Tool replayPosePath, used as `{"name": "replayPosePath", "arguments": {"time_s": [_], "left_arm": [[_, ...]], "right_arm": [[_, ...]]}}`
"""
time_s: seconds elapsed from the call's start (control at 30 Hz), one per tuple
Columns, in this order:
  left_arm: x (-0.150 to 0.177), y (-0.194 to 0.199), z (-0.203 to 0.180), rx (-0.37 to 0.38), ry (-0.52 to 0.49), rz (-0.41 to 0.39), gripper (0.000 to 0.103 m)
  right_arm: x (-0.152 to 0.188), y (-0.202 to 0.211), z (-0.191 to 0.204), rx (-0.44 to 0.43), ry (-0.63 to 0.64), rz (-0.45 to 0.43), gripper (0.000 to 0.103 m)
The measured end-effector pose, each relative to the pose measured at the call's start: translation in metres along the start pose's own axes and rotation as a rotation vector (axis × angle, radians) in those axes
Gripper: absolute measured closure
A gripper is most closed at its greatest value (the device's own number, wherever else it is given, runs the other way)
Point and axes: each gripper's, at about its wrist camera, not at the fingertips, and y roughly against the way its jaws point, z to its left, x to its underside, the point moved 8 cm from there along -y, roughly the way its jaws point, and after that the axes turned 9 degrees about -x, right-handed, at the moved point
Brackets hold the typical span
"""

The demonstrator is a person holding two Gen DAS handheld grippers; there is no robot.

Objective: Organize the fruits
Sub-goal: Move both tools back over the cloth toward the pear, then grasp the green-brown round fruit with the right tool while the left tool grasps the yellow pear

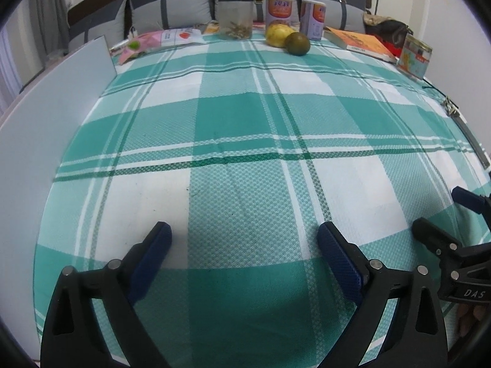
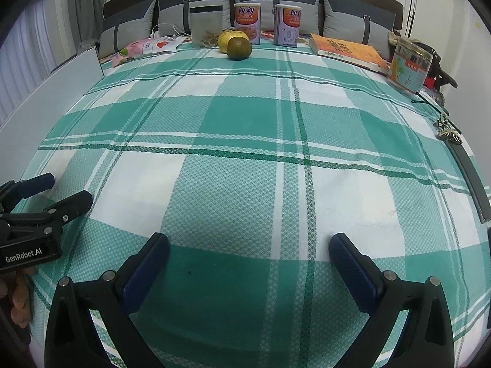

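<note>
The left tongs (image 1: 244, 240) stand at the bottom of the left wrist view, jaws wide apart with nothing but checked cloth (image 1: 245, 128) between them. The right tongs (image 2: 248, 253) sit likewise at the bottom of the right wrist view, jaws spread and empty. Each pair shows at the lower edge of the other's view. Far off at top centre a green fruit (image 1: 297, 43) lies touching a yellow fruit (image 1: 277, 34), just before two tins (image 1: 278, 10), with a clear jar (image 1: 235, 17) to their left and an orange book (image 1: 362, 44) to the right.
</note>
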Motion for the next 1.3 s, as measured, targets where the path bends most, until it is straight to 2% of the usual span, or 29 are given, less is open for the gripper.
{"name": "replayPosePath", "arguments": {"time_s": [0.23,0.37,0.5,0.6,0.63,0.73,0.83,0.97,1.03,1.13,1.2,1.3], "left_arm": [[0.0,0.0,0.0,-0.014,0.001,-0.005,0.004],[-0.005,-0.001,0.003,0.036,-0.007,0.035,0.006],[-0.03,0.002,0.03,0.018,0.04,-0.037,0.006],[-0.037,-0.015,0.042,-0.007,0.012,-0.006,0.006],[-0.036,-0.02,0.044,-0.015,0.005,0.006,0.006],[-0.031,-0.031,0.05,-0.015,0.022,0.02,0.005],[-0.03,-0.031,0.05,-0.013,0.034,0.0,0.005],[-0.03,-0.031,0.05,-0.011,0.036,0.0,0.004],[-0.03,-0.031,0.05,-0.009,0.038,0.001,0.004],[-0.03,-0.031,0.05,-0.009,0.038,0.001,0.004],[-0.03,-0.03,0.05,-0.009,0.038,0.001,0.004],[-0.03,-0.03,0.05,-0.01,0.038,0.001,0.004]], "right_arm": [[0.0,0.0,0.0,0.0,0.001,-0.001,0.0],[0.0,0.0,0.0,-0.008,-0.001,0.001,0.0],[-0.007,0.001,-0.001,-0.025,0.006,0.035,0.0],[-0.053,0.003,-0.003,-0.043,0.036,-0.047,0.0],[-0.071,-0.002,-0.003,-0.05,0.05,-0.048,0.0],[-0.134,-0.029,-0.004,-0.09,0.067,-0.068,0.0],[-0.192,-0.064,-0.007,-0.109,0.048,-0.085,0.002],[-0.251,-0.119,-0.007,-0.145,-0.008,-0.055,0.022],[-0.271,-0.144,-0.01,-0.126,-0.056,-0.044,0.024],[-0.285,-0.167,-0.015,-0.12,-0.111,-0.034,0.036],[-0.287,-0.179,-0.02,-0.131,-0.146,0.004,0.057],[-0.282,-0.167,-0.027,-0.16,-0.176,-0.008,0.057]]}}
